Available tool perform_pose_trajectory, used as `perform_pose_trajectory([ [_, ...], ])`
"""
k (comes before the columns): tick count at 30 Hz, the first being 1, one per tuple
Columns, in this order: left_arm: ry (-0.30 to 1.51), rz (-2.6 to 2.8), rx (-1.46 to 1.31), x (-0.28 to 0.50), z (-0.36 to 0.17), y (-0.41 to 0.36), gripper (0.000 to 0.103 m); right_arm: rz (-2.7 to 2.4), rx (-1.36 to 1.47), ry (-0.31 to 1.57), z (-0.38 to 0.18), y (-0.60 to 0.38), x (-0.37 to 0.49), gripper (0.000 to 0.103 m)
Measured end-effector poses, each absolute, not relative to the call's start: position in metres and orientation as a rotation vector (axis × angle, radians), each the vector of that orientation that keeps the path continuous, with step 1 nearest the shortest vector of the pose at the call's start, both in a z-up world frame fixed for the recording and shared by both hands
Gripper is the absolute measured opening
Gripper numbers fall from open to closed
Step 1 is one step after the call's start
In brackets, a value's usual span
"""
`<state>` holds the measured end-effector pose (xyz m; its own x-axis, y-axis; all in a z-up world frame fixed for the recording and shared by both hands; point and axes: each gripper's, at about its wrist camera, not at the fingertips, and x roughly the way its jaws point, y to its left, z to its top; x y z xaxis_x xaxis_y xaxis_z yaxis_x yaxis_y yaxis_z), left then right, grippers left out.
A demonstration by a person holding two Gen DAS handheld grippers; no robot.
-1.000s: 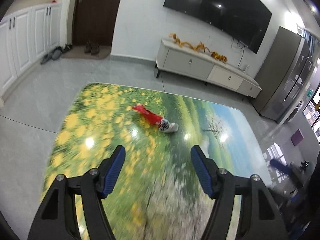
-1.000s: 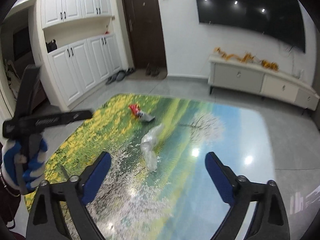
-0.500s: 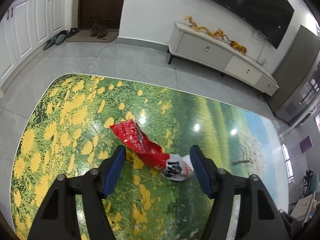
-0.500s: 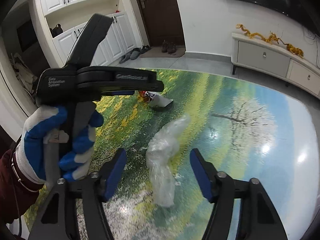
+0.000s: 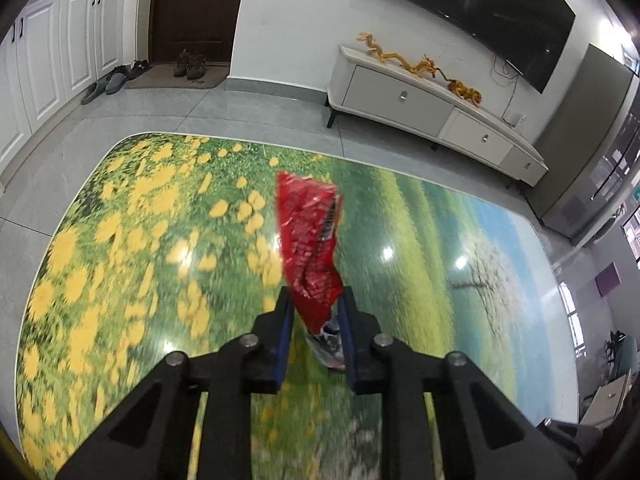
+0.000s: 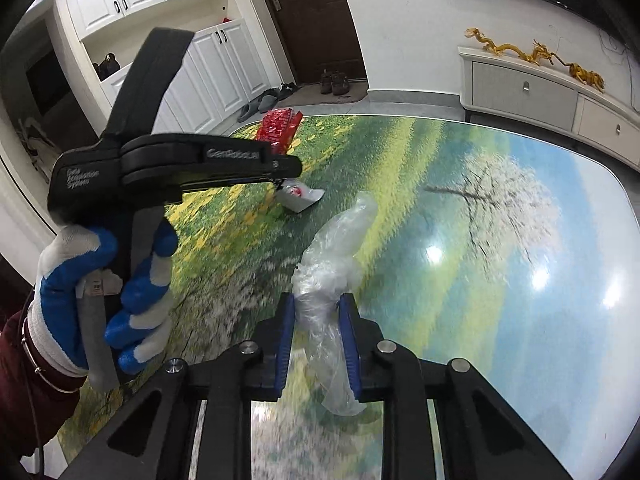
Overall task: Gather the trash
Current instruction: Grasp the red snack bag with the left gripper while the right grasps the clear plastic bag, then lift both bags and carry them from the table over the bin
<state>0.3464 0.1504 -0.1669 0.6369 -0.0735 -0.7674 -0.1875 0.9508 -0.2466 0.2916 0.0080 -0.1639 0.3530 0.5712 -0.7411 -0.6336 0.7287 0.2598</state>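
Note:
My left gripper (image 5: 316, 300) is shut on a crumpled red snack wrapper (image 5: 310, 236), which stands up from the jaws over the glossy flower-print table (image 5: 132, 248). My right gripper (image 6: 318, 304) is shut on a clear crumpled plastic bag (image 6: 332, 256) that lies on the table. In the right wrist view the left gripper (image 6: 286, 184) is at the left in a blue-and-white gloved hand, with the red wrapper (image 6: 278, 130) sticking up past it and its white end (image 6: 300, 198) hanging below.
A white TV cabinet (image 5: 420, 104) with gold dragon ornaments stands by the far wall under a black TV (image 5: 472, 12). A dark door (image 5: 192, 12) with shoes, and white cupboards (image 6: 188, 32), are at the left. Grey tiled floor surrounds the table.
Both grippers have closed: the left on the red wrapper, the right on the clear plastic bag. The wrapper now stands up from the left jaws instead of lying flat.

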Motion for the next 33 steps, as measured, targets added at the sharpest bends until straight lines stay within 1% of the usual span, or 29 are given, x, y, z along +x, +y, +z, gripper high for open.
perform_pose_trajectory([
  [8, 0.842, 0.056, -0.314, 0.287, -0.142, 0.143, 0.017, 0.750, -0.026, 0.896, -0.146, -0.021, 0.257, 0.021],
  [17, 0.747, 0.044, -0.313, 0.214, -0.095, 0.131, 0.016, 0.719, 0.009, 0.801, -0.099, -0.050, 0.214, 0.021],
  [27, 0.618, 0.037, -0.255, 0.136, -0.039, 0.099, 0.016, 0.676, 0.051, 0.681, -0.055, -0.096, 0.153, 0.021],
  [33, 0.545, 0.077, -0.148, 0.093, -0.016, 0.067, 0.017, 0.650, 0.069, 0.610, -0.034, -0.121, 0.125, 0.021],
])
